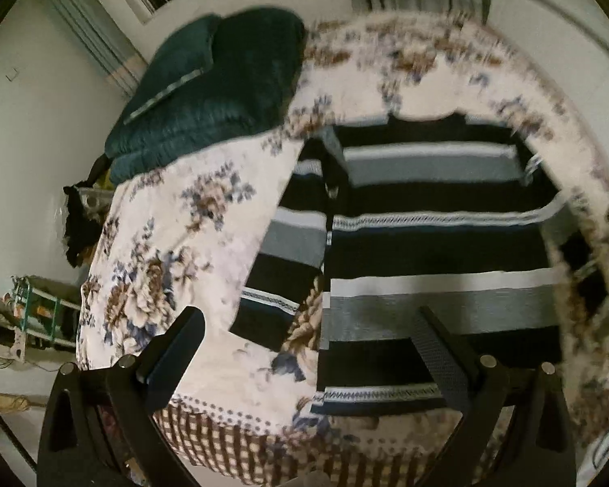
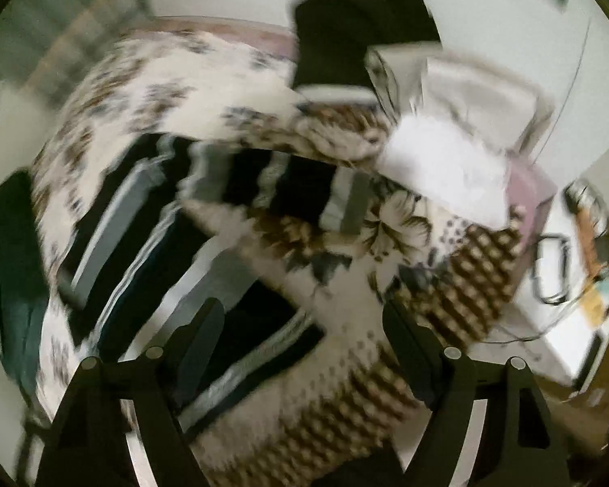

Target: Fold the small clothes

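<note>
- Plainly, the striped garment (image 1: 426,243) lies spread on the bed's floral cover (image 1: 174,219), one sleeve already turned in along its left side.
- Left hand-held gripper (image 1: 316,349): jaws wide apart, nothing between them, hovering above the garment's near hem.
- Right hand-held gripper (image 2: 304,332): jaws also apart and empty, over the hem corner; this view is heavily blurred, so contact cannot be judged.
- Risk: a pinch taken too deep would likely catch the floral cover together with the hem and drag both.
- Risk: a grasp on a single layer could let the folded sleeve slide open again.
- Edges: the hem lies near the bed's front edge, so little room remains toward the person.
- Open room: bare cover beyond the collar; the dark green blanket (image 1: 207,89) sits well apart at the far left corner.
</note>
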Tool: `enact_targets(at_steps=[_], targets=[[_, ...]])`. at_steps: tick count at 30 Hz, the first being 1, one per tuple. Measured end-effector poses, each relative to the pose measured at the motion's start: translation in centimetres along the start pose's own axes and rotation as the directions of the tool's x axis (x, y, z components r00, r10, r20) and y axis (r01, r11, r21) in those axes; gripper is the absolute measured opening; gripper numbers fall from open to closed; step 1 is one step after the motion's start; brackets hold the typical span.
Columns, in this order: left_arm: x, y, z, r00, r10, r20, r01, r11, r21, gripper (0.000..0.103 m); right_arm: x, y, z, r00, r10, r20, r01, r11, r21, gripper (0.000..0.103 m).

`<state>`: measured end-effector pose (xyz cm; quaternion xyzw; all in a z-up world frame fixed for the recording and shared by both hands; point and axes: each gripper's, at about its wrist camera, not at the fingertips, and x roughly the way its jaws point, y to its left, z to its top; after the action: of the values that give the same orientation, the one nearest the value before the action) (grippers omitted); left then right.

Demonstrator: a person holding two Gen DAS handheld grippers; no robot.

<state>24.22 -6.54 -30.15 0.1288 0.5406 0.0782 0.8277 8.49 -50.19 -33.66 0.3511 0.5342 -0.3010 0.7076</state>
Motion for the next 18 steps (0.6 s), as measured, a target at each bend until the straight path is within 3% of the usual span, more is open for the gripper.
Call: enact_targets(at_steps=[6,11,13,15,18], targets=[[11.1,-3.2,0.2,0.991,0.033,-0.127,-0.038,0.999,-0.037,0.103,16.7,-6.0,6.0,0.994,-0.087,-0.069,0.098,0.98,0.173,0.082],[18.0,-4.5,0.0,0.98,0.035,-0.198,-0.049,0.996,-0.069,0.103,24.8,-8.5,8.2,0.992,-0.076,-0.1,0.099,0.962,0.255,0.082],[20.0,-4.6,0.1,0.979,0.034,-0.201,-0.05,0.996,-0.074,0.103,26.4,-8.4,8.7,0.997,-0.034,-0.074,0.054,0.958,0.282,0.065],[21.5,-4.6,0.5,0.981,0.034,-0.193,-0.049,0.996,-0.073,0.103,26.8,-7.2,9.0,0.999,-0.046,-0.021,0.05,0.961,0.27,0.009],[22.9,-3.6,1.5,0.984,0.049,-0.173,-0.065,0.994,-0.085,0.103,25.9,-4.4,9.2,0.996,-0.068,0.049,0.055,0.969,0.239,0.006]])
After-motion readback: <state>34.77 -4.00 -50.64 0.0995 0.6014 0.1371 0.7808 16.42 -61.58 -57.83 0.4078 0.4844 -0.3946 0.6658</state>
